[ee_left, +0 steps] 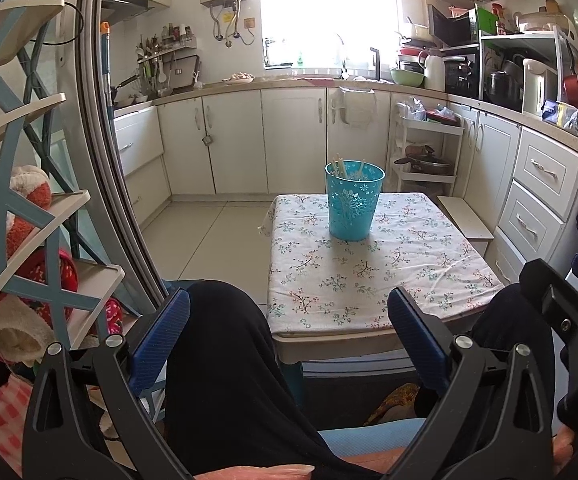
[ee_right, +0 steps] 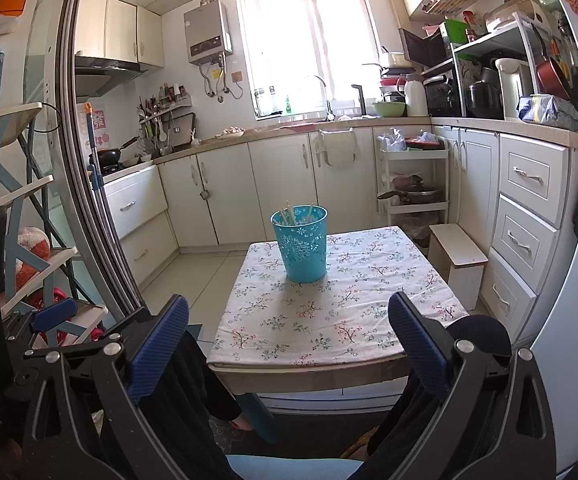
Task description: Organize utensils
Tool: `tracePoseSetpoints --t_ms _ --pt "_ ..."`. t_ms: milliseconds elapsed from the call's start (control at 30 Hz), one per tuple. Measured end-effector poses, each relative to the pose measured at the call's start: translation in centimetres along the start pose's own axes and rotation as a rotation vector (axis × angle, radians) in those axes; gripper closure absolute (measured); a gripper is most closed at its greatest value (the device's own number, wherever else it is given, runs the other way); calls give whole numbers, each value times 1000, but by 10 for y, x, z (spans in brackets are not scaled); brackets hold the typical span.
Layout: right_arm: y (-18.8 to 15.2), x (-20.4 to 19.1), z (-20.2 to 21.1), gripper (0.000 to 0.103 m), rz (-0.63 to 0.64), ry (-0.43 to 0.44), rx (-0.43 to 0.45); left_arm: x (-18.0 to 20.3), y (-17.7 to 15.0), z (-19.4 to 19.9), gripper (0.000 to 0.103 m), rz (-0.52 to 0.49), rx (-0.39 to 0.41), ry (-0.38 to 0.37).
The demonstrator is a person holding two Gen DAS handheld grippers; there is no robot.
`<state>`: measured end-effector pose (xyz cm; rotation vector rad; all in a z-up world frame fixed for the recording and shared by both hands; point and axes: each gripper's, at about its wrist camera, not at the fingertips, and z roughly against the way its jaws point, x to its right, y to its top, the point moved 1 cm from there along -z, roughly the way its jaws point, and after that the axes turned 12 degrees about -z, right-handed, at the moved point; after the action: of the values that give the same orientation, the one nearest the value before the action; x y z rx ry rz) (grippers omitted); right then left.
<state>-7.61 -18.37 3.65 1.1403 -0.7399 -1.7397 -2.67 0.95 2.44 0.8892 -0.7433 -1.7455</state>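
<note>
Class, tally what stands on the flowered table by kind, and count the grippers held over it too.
Teal perforated bin: 1
Pale sticks, likely chopsticks, in the bin: several, exact number unclear
Open grippers: 2, left gripper, right gripper
Total countable: 3

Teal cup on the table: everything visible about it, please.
The teal perforated plastic cup has a floral cut-out pattern and tapers toward its base. It stands upright on the floral tablecloth, toward the table's far side. Several pale chopsticks lean inside, tips above the rim. Neither claw touches it.
</note>
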Motion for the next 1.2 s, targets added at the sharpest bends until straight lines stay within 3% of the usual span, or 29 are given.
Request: tracePoseSetpoints --t_ms 500,1200 --pt "0 -1 -15 7 9 -18 -27 0 2 -19 8 0 -34 -9" --pt "1 1 3 7 6 1 19 3 3 5 8 -8 8 9"
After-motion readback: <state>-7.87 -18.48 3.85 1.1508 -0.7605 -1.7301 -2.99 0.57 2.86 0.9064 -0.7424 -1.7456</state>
